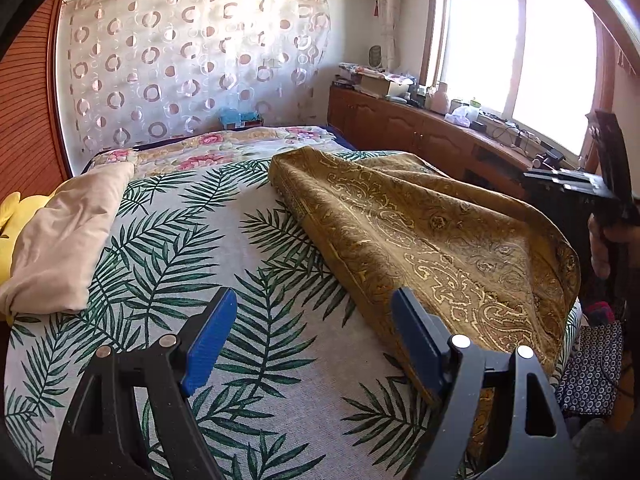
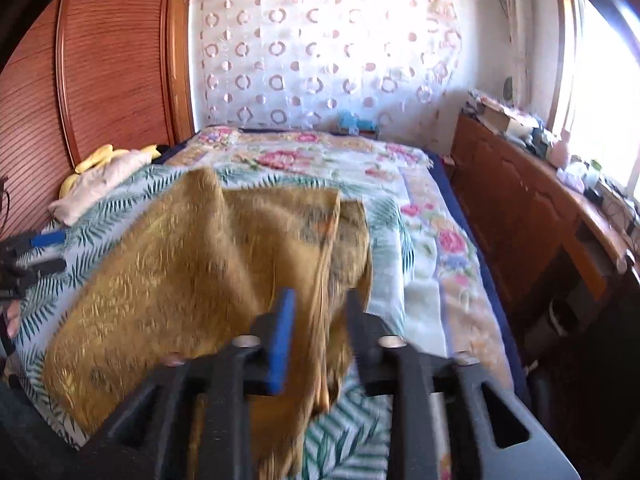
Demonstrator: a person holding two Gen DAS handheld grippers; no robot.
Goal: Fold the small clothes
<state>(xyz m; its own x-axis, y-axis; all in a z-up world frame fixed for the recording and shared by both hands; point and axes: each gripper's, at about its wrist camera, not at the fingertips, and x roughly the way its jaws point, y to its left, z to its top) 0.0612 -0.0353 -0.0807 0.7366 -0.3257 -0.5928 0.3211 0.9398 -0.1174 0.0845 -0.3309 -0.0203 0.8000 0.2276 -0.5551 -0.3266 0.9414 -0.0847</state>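
On the bed [image 1: 280, 360], the cloth [image 1: 420, 232] is half-folded (unfinished): right gripper [image 2: 316, 336] gapes partway, fabric loose between; left gripper [image 1: 312, 344], wide and empty, at 9 o'clock.

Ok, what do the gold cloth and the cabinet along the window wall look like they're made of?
Gold cloth: looks like a woven, brocade-type fabric with a paisley pattern in lighter thread and a slight sheen; it drapes in soft folds, so it seems fairly thin. Cabinet: looks like reddish-brown wood or wood veneer, with raised arched door panels and a semi-gloss finish.
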